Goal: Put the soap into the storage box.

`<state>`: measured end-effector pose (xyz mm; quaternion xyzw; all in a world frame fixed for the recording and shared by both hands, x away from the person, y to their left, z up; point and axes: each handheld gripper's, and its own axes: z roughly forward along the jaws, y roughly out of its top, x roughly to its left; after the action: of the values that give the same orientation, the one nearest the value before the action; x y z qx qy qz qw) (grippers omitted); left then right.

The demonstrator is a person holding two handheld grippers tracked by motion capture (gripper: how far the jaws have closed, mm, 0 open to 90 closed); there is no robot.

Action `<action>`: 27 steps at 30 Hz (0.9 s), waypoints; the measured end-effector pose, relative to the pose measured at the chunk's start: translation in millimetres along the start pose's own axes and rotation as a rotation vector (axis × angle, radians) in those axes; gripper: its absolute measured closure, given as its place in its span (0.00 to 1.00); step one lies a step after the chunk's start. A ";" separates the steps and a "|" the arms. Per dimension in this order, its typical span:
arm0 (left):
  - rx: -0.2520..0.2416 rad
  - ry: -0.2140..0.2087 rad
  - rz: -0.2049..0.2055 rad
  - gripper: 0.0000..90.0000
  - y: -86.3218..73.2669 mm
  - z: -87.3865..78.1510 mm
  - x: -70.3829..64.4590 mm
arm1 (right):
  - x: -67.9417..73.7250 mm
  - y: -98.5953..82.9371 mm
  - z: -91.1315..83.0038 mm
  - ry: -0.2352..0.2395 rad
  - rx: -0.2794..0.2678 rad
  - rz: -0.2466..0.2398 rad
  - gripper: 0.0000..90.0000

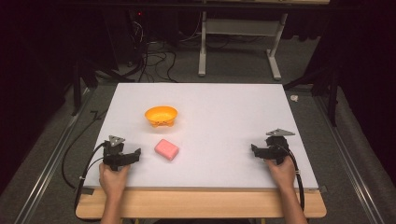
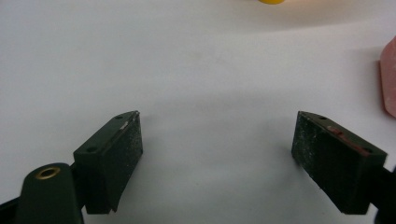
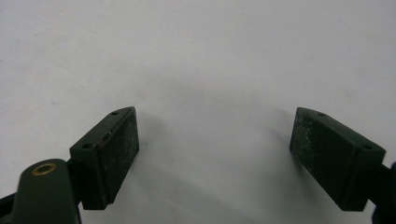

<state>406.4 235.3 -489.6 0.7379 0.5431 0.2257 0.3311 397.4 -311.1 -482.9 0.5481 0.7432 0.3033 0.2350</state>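
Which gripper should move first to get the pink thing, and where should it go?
Probably the left gripper: slide it a little toward the pink block. It sits just beside the block with its jaws wide open and nothing between them, and the block's edge shows at the right of its own view. The right gripper is far across the table.

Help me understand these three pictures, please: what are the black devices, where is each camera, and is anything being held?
A person sits at a white table, each hand holding a two-jaw gripper. The high view looks down from above: left gripper, right gripper. The other two pictures come from cameras riding on the grippers, looking along their black jaws: left gripper, right gripper. On the table lie an orange bowl and a pink block, the latter near the left gripper. Both grippers are open and hold nothing.
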 end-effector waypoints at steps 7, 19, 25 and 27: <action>0.002 -0.002 -0.001 0.19 0.2 0.0 0.2 | 0.0 0.0 0.0 0.000 0.000 0.000 0.18; 0.005 -0.004 -0.002 0.18 0.9 0.3 0.4 | 0.0 0.0 0.0 0.000 0.000 0.000 0.18; 0.010 0.001 0.003 0.18 1.4 0.2 -0.3 | 0.0 0.0 0.0 0.000 -0.001 0.000 0.18; 0.009 0.004 0.004 0.17 1.6 0.4 -0.7 | -0.1 0.0 -0.1 0.000 0.000 -0.002 0.18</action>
<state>407.4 234.3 -488.7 0.7399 0.5434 0.2254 0.3263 397.4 -311.2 -482.9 0.5475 0.7436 0.3032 0.2353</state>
